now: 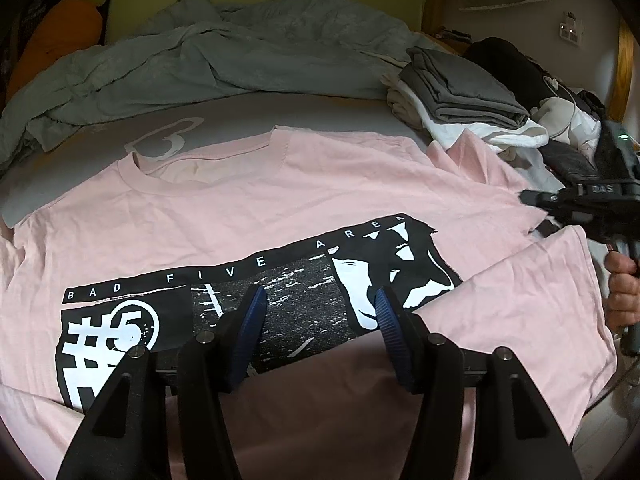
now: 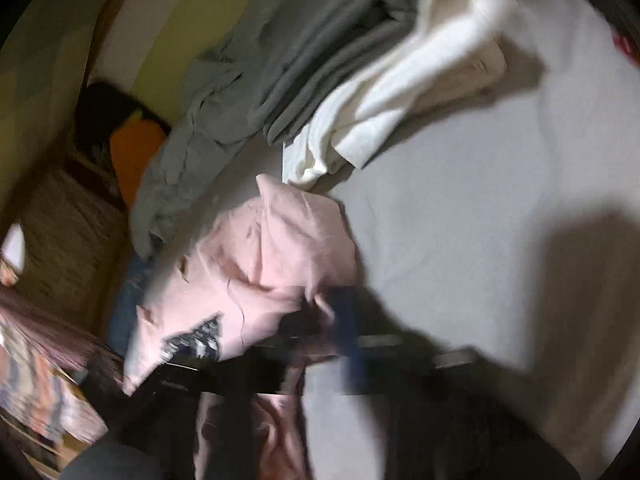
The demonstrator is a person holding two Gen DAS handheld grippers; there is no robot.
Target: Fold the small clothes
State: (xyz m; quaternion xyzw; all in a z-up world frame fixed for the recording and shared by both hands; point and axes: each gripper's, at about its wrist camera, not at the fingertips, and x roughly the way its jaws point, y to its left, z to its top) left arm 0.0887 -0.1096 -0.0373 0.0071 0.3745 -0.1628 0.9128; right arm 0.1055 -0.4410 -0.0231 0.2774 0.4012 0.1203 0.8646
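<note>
Left wrist view. Left gripper (image 1: pixel 318 322) low over the pink T-shirt (image 1: pixel 248 200), blue-padded fingers (image 1: pixel 252 320) spread wide apart, nothing between them; whether the tips touch the cloth cannot be told. Shirt lies print-side up on the grey bed sheet (image 1: pixel 100 136). Collar (image 1: pixel 208 160) points away from the camera toward the rumpled grey-green duvet (image 1: pixel 200 52); body's long axis runs from collar back toward the camera, tilted a little to the left. The black print with "BAD FIVE AREA" runs across the chest. The shirt's right-hand side is folded over onto the front, its edge crossing the print's corner. The right gripper (image 1: pixel 532 200) shows at the right edge with its tip at the sleeve fold, the holding hand (image 1: pixel 622 280) below it. Stack of folded clothes (image 1: pixel 464 96) — grey on white — sits just beyond that sleeve. Orange pillow (image 1: pixel 68 32) far left.

Right wrist view. Heavy motion blur. Right gripper (image 2: pixel 320 320) appears clamped on a bunch of the pink T-shirt (image 2: pixel 272 248) — likely, though the smear hides the exact grip. Cloth is gathered here, not flat. Only this view shows the sleeve bunched; only the left view shows the spread shirt and print lettering. Folded clothes (image 2: pixel 360 80) and bed sheet (image 2: pixel 480 200) lie above and to the right
</note>
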